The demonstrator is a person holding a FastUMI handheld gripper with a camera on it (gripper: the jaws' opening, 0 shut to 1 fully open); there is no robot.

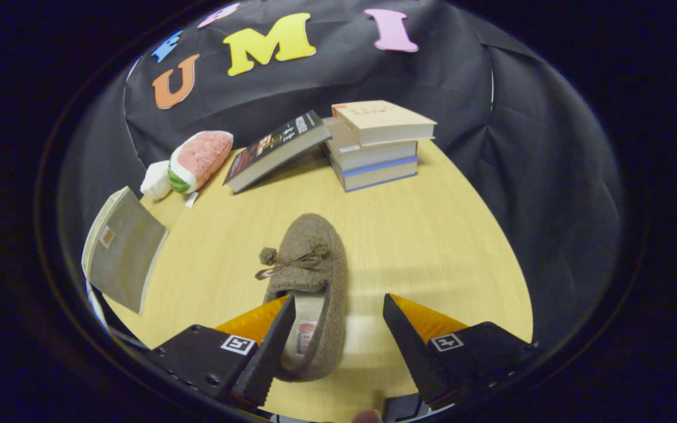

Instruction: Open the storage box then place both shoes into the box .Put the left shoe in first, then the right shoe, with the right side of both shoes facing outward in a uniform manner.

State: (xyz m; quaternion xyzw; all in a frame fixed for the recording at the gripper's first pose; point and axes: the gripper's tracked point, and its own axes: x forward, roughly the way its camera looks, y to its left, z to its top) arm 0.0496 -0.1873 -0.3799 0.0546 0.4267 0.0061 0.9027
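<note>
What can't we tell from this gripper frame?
- Slipper: heel hidden behind one finger of the open gripper; left or right shoe unclear.
- Insole label: too small to read.
- Storage box: partly cut off at the table edge; inside hidden.
- Leaning book: hides whatever lies under it.

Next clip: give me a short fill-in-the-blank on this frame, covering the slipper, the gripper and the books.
1. The hand-held gripper is ____, with the slipper's heel between its fingers.
2. The slipper's bow has a ____ at its end.
3. A dark-covered book leans against a stack of ____ books.
4. The watermelon-slice plush lies beside the ____ book.

Missing words: open; pom-pom; three; dark-covered
</note>
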